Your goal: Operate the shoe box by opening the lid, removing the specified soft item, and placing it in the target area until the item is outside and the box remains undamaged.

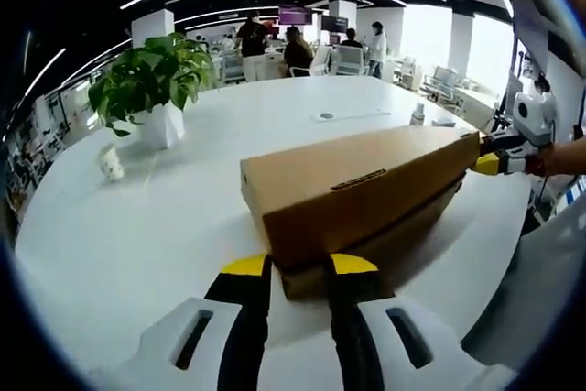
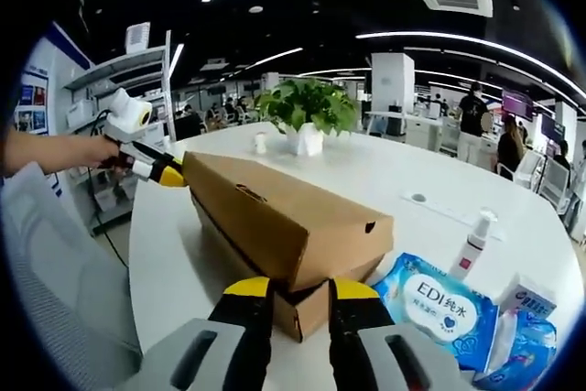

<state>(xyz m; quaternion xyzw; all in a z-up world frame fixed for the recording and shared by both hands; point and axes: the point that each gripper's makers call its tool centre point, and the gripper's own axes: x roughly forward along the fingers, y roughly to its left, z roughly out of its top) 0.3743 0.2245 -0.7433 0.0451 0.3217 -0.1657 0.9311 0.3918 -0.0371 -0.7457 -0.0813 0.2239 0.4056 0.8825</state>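
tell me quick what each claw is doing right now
left claw: jaws parted around the shoe box end, grip cannot be told
right claw: same at the opposite end, grip cannot be told

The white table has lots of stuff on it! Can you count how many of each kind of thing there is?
Shoe box: 1
Potted plant: 1
Blue tissue pack: 1
Pump bottle: 1
Small white cup: 1
Small carton: 1
Total: 6, all on the table. Farther bits are too small to tell.
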